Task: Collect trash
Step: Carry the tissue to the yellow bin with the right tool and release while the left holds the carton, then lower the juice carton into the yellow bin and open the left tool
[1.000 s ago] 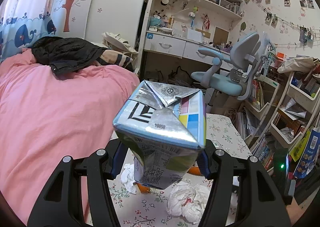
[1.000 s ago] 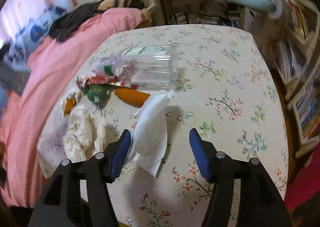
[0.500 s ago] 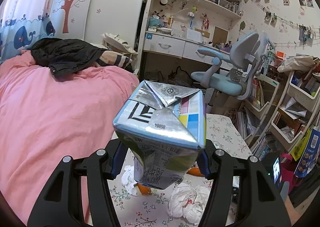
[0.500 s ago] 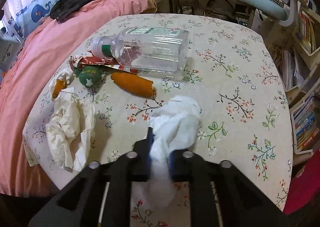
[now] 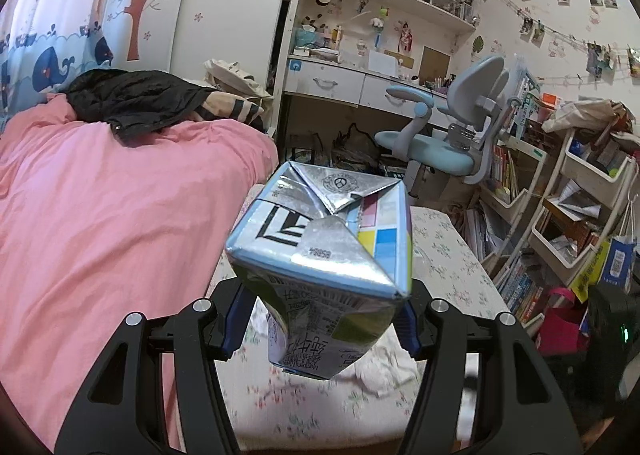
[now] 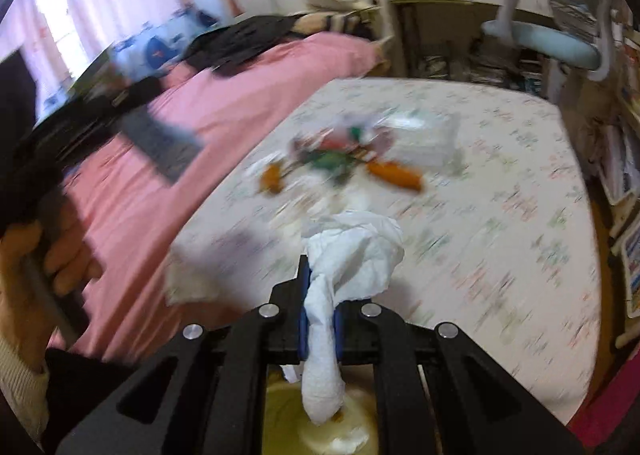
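Right tongs (image 6: pixel 320 319) pinch crumpled white tissue (image 6: pixel 352 251), lifted clear of floral tabletop (image 6: pixel 500 183). Our left tongs (image 5: pixel 322 319) clamp dented carton (image 5: pixel 320 255) above tabletop edge. We see blurred bottle (image 6: pixel 424 139), orange scraps (image 6: pixel 396 175) behind; pink bed (image 5: pixel 100 215) just beside.

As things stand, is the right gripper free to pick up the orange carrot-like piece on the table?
Probably not: the right gripper is shut on a white tissue, so its jaws are occupied. The orange piece lies farther off, unobstructed.

Black tongs (image 5: pixel 320 319), blue pads (image 5: pixel 236 319), silver screws; cream sleeve (image 6: pixel 16 387).
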